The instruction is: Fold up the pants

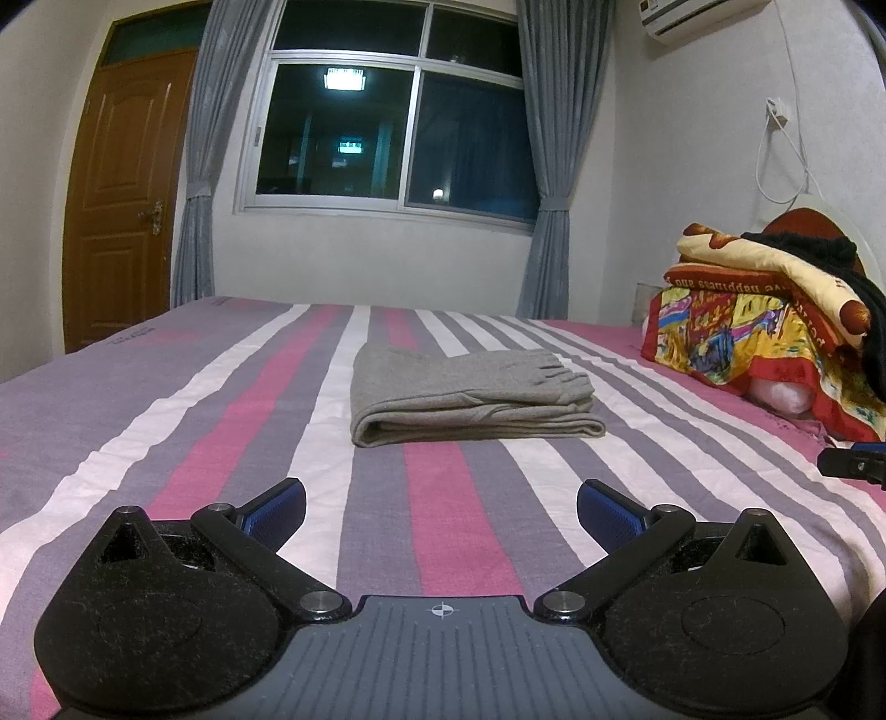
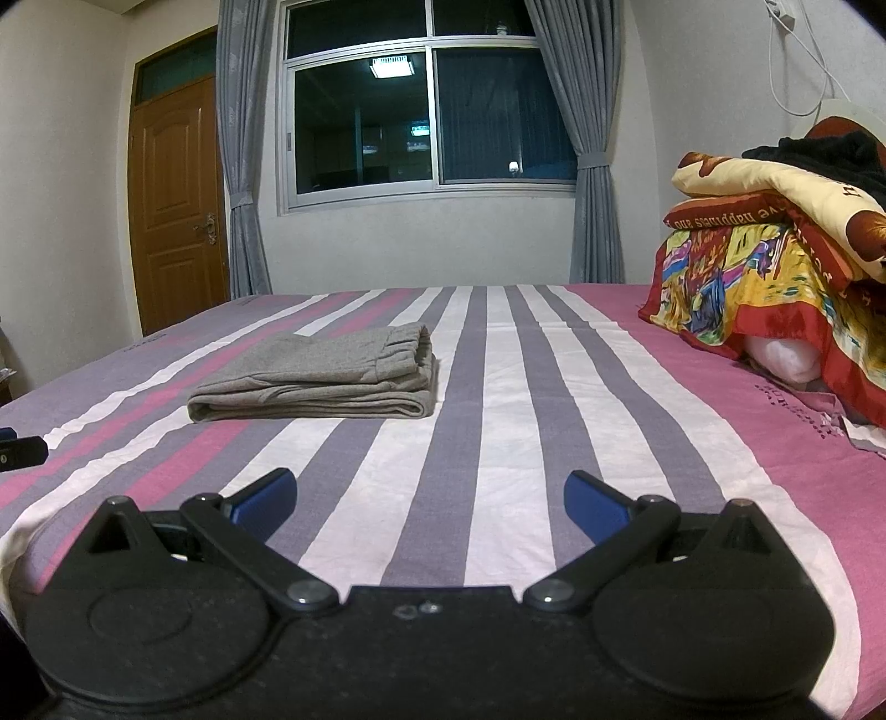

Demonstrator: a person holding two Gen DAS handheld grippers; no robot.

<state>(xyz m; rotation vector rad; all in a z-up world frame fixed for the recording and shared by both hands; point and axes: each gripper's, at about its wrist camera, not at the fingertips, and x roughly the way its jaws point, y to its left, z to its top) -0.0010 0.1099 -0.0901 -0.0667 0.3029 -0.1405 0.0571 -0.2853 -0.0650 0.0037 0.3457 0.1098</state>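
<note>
White walls enclose a bed (image 1: 221, 399) with a purple, pink and white striped sheet. A dark window (image 1: 387, 127) reflecting a ceiling light sits between grey curtains (image 1: 196, 166). A brown wooden door (image 1: 119, 199) stands left, bright bedding (image 1: 758, 327) piled right.

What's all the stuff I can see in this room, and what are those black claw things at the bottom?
Pants: one, grey, folded flat, mid-bed.
Bed sheet: one, striped purple, pink and white, covering the bed.
Bedding pile: one stack, red, yellow and cream with something black on top, on the bed's right side.
Window: one, dark outside, far wall.
Curtains: two, grey, tied back either side of the window.
Door: one, brown wood, far left.
Air conditioner: one, white, top right wall.
Cable: white, hanging on the right wall.
Left claw: black with blue pads, open, holding nothing.
Right claw: same, open, holding nothing.
</note>
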